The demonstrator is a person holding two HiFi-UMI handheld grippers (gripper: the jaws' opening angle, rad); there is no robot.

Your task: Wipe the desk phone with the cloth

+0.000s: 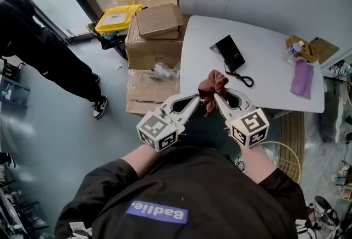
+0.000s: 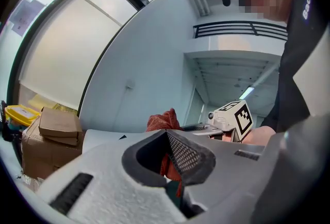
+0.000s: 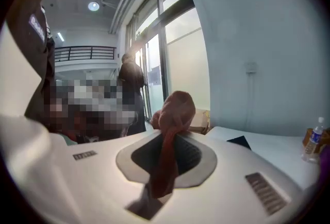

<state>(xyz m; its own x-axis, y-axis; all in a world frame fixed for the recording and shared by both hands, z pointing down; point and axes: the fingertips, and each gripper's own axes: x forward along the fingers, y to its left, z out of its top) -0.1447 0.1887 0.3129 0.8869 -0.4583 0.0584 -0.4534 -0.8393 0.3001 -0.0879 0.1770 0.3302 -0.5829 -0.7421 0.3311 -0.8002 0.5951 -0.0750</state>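
A reddish-brown cloth [image 1: 212, 85] is bunched up between my two grippers, just in front of the near edge of the white table [image 1: 275, 84]. My left gripper [image 1: 199, 99] is shut on it from the left and my right gripper [image 1: 215, 98] from the right. In the left gripper view the cloth [image 2: 164, 120] is pinched in the jaws [image 2: 172, 166]. The right gripper view shows the cloth [image 3: 175, 109] as a twisted strip running through the shut jaws [image 3: 165, 161]. The black desk phone [image 1: 231, 52] lies flat on the table beyond the cloth, its cord [image 1: 243, 77] trailing toward me.
A water bottle [image 1: 296, 47], a small basket [image 1: 306, 51] and a purple cloth [image 1: 302, 77] sit at the table's right end. Cardboard boxes [image 1: 157, 29] and a yellow bin [image 1: 117, 17] stand left of the table. A person in black [image 1: 44, 51] stands at the far left.
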